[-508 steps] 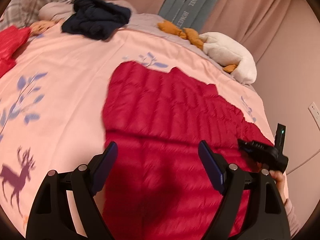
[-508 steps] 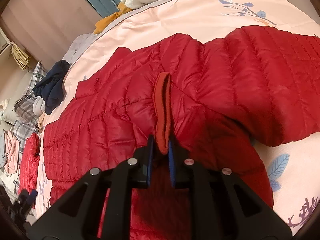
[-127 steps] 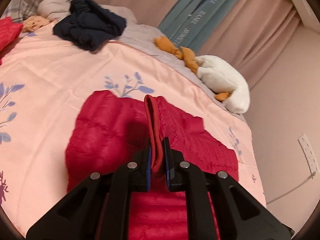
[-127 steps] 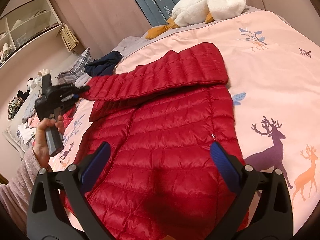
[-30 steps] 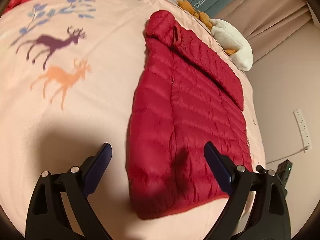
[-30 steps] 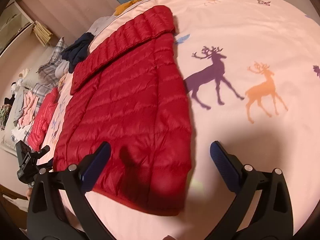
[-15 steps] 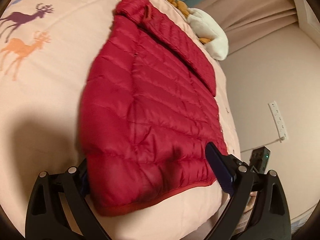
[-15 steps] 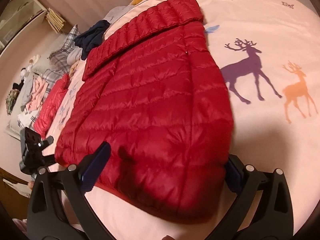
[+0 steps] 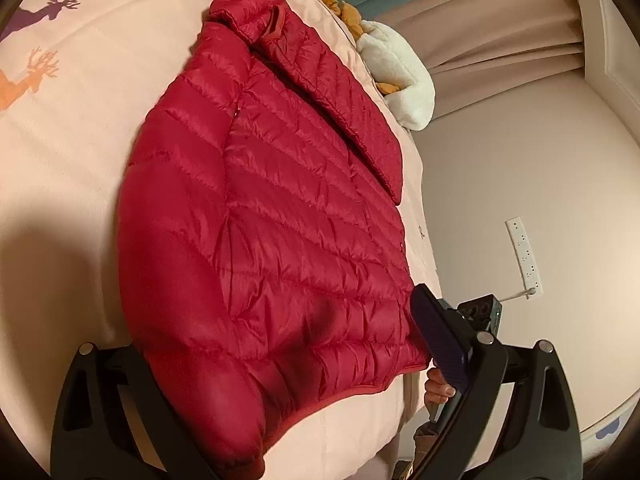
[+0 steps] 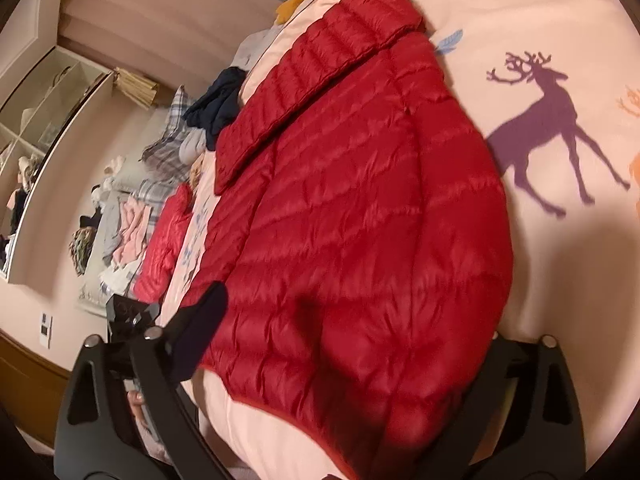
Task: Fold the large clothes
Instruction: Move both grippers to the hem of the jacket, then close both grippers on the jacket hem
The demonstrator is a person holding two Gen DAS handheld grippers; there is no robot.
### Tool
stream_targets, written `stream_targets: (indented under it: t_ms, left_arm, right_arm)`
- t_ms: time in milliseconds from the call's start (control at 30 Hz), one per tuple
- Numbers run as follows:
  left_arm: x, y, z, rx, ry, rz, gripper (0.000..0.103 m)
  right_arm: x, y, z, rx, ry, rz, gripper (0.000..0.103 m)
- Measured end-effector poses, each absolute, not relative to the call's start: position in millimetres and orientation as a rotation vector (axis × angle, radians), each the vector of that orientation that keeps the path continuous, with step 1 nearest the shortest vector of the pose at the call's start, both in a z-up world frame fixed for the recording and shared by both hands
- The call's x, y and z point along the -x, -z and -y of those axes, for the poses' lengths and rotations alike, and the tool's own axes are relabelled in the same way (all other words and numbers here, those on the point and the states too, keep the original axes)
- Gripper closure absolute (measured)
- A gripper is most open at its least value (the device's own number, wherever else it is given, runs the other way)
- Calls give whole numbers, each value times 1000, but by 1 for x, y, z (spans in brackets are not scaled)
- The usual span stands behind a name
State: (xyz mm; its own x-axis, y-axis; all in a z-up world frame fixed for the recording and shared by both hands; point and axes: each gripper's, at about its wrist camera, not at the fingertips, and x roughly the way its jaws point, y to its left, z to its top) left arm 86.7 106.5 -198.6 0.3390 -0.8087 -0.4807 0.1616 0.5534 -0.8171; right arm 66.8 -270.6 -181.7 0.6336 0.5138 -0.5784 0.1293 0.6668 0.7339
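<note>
1. Left gripper (image 9: 280, 364): its jaws are spread wide across the hem end of the red down jacket (image 9: 272, 216). Only one blue pad shows, by the jacket's hem corner; the other finger is hidden behind the puffed corner of the jacket, so whether it touches the fabric cannot be told.
2. Right gripper (image 10: 352, 344): its jaws are likewise spread wide over the jacket's hem end. One finger (image 10: 200, 320) shows dark and slightly blurred beside the hem; the opposite fingertip is hidden behind the padded bulge.
3. The one red down jacket lies flat on the pink bedspread (image 9: 80, 80), hem toward the cameras, with one sleeve (image 9: 340, 92) folded across its far end. A small red loop sits near the collar.
4. In the left wrist view a few fingers of a hand (image 9: 436, 386) show behind the pad, with a dark device block above; the rest is cut off.
5. Deer prints: one purple and one orange, both cut by the frame edge in each view.
6. One white plush toy (image 9: 400, 68) lies at the far bed edge, its orange parts partly hidden.
7. In the right wrist view, one dark navy garment (image 10: 218, 108), one second red padded garment (image 10: 164, 244) and a blurred heap of pink and plaid clothes lie to the side.
8. One white power strip (image 9: 524, 252) is fixed on the wall.
</note>
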Motion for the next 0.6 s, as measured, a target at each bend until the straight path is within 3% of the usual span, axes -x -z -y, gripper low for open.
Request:
stream_targets:
  t_ms: [100,367,600]
  left_arm:
    - [-82,198,-108,740,723,-1039,9]
    - [-71,203,-109,711,726,-1049,19]
    - [-84,209,-100,711,710,-1070,42]
  right_arm:
    - [-57,184,269,-842,-264,-891,23]
    - [-37,187,264,-863,-270,-881,28]
    - [-54,194,254,-863,-263,-881,49]
